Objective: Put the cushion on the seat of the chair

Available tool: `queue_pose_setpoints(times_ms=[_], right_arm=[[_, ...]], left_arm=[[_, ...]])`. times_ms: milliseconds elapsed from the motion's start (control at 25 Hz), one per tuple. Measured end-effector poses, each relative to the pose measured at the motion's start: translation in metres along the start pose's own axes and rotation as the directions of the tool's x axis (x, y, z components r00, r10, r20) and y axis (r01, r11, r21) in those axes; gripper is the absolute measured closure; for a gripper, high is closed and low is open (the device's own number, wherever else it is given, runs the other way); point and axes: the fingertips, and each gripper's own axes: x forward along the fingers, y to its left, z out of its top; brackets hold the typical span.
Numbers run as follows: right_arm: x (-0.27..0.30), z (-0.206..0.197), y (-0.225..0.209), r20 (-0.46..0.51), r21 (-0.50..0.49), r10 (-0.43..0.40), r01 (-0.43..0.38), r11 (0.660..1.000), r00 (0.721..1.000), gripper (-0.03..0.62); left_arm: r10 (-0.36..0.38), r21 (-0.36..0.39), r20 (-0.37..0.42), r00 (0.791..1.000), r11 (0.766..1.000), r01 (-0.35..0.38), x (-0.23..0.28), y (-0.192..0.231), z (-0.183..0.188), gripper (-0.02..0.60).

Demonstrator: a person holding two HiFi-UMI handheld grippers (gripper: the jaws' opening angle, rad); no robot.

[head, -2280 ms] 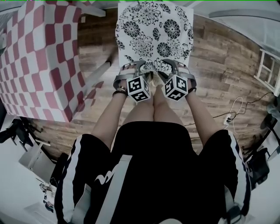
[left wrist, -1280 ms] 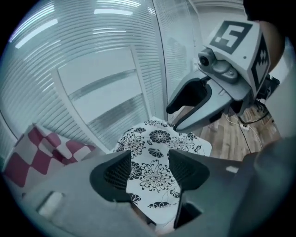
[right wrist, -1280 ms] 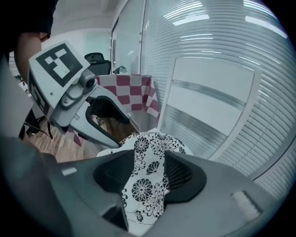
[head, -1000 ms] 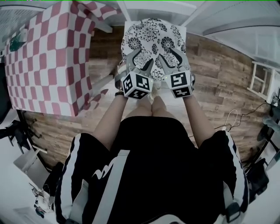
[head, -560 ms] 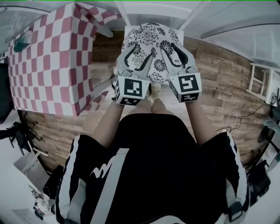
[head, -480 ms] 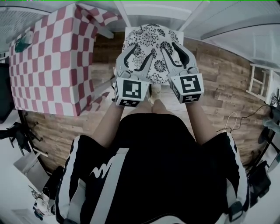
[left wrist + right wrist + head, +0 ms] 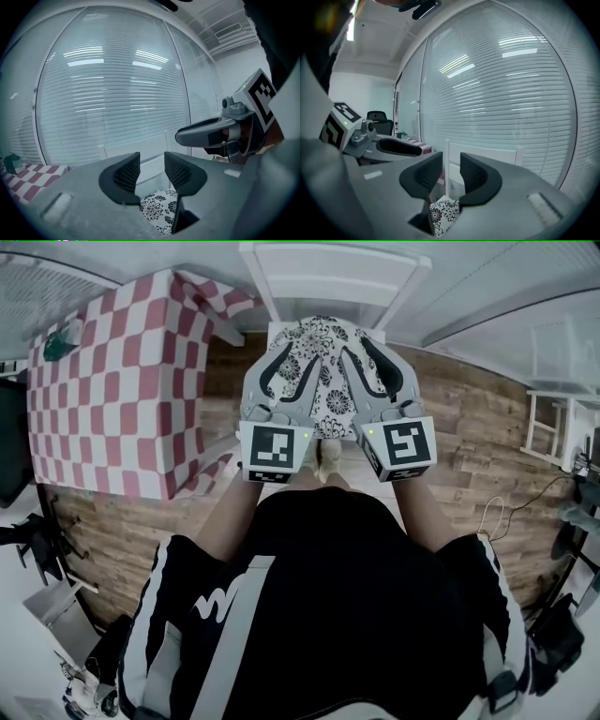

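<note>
Wooden floor (image 7: 469, 427) lies under a checkered surface (image 7: 112, 390) at the left and a white chair (image 7: 328, 277) in the middle. The cushion (image 7: 328, 390) already lies flat on the seat, so the task looks finished. The left gripper (image 7: 296, 367) and right gripper (image 7: 364, 357) hover above it. Their fingers (image 7: 124, 173) are closing on nothing, and the cushion is below them, not touched.

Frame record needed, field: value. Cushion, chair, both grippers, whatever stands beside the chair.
cushion: floral, black and white, lying on the chair seat, held by neither gripper
chair: white, backrest at the far side
left gripper: above the cushion, jaws closing, nothing between them
right gripper: above the cushion, jaws closing, nothing between them
table: red-and-white checked cloth, left of the chair
task state: cushion looks placed
</note>
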Motion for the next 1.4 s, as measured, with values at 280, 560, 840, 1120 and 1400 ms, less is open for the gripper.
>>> queue_pose_setpoints(times_ms=[280, 560, 840, 1120, 1400], right_arm=[[-0.010, 0.026, 0.007, 0.051, -0.006, 0.012, -0.012, 1.000, 0.999, 0.511], [-0.018, 0.051, 0.018, 0.096, -0.033, 0.031, -0.028, 0.999, 0.995, 0.520], [-0.021, 0.069, 0.027, 0.125, -0.025, 0.041, -0.038, 0.999, 0.991, 0.536], [-0.025, 0.082, 0.027, 0.150, -0.036, 0.024, -0.019, 0.999, 0.988, 0.577], [-0.027, 0.091, 0.031, 0.163, -0.034, 0.019, -0.014, 0.999, 0.986, 0.594]], left_arm=[[0.007, -0.032, 0.038, 0.999, 0.999, -0.006, -0.008, 0.009, 0.025, 0.445], [0.003, -0.060, 0.102, 0.995, 0.998, 0.004, -0.019, 0.011, 0.052, 0.468], [-0.012, -0.066, 0.145, 0.989, 0.998, 0.021, -0.026, 0.006, 0.070, 0.473], [-0.004, -0.080, 0.187, 0.982, 0.997, 0.019, -0.033, 0.010, 0.082, 0.499], [0.000, -0.079, 0.215, 0.977, 0.997, 0.018, -0.040, 0.012, 0.092, 0.526]])
